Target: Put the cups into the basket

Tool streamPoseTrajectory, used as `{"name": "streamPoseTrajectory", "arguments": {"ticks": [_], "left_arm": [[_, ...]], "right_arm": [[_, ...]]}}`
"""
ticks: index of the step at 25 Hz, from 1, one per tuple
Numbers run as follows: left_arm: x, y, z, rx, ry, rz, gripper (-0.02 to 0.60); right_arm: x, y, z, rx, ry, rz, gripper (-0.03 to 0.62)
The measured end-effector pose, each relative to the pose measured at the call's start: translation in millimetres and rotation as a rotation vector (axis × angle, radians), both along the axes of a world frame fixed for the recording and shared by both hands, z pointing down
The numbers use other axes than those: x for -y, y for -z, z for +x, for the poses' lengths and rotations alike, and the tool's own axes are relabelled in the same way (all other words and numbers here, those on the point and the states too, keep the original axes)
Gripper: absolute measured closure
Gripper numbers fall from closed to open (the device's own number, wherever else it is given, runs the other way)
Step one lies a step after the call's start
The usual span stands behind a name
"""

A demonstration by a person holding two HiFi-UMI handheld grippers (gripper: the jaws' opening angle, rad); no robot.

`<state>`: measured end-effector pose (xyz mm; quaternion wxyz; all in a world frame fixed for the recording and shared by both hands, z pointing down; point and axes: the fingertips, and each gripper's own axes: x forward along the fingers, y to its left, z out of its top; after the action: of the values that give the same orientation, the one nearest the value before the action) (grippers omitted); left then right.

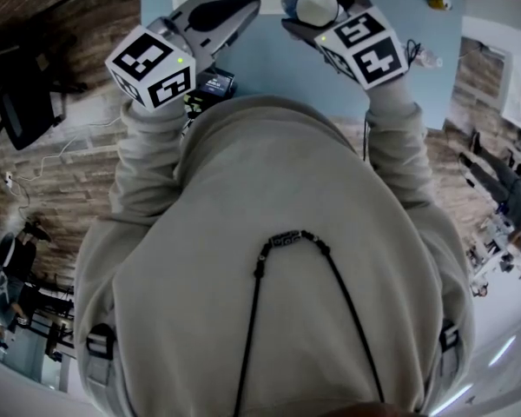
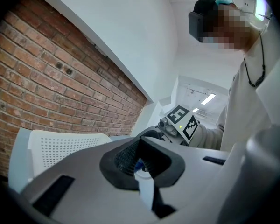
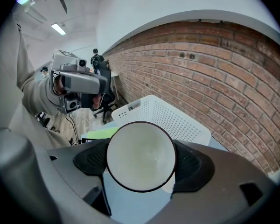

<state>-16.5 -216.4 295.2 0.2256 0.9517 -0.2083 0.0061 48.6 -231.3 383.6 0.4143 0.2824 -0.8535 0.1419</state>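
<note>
The right gripper [image 3: 141,158] has its jaws clamped on a white cup [image 3: 141,155], one dark pad pressed to each side. The cup is held above the light blue desk [image 1: 269,59] with its dark-rimmed mouth facing back along the jaws, and nothing shows inside it. Just behind it stands the white perforated basket [image 3: 177,120], beside a brick wall [image 3: 214,69]. Only the basket's outer wall and rim show, so I cannot tell what it holds. A small label on its near end is too small to read.

The left gripper [image 2: 141,160] is raised to the left of the right one. Its jaws are closed together and hold nothing.

A green sheet [image 3: 100,133] lies on the desk left of the cup. A small dark box [image 1: 215,81] sits at the desk's near edge under the left gripper, and its print is too small to read. A small yellowish bottle [image 1: 438,1] stands well apart at the desk's far right. An office chair [image 1: 22,102] is off to the left on the floor. The person's pale hoodie [image 1: 269,259] fills most of the head view.
</note>
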Motion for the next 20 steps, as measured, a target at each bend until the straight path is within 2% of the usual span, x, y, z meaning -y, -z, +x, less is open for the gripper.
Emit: {"name": "streamPoseTrajectory", "arguments": {"ticks": [6,13,20], "left_arm": [[18,-9,-1,0.0,0.004,-0.009,0.586],[41,-25,-8,-0.012,0.052,-0.049,0.586],[50,-38,-5,-0.017,0.01,-0.06,0.586]], "right_arm": [[18,-8,-5,0.004,0.006,-0.01,0.195],[38,-21,-2,0.028,-0.004,-0.054,0.195],[56,-38,-8,0.018,0.017,-0.089,0.195]]}}
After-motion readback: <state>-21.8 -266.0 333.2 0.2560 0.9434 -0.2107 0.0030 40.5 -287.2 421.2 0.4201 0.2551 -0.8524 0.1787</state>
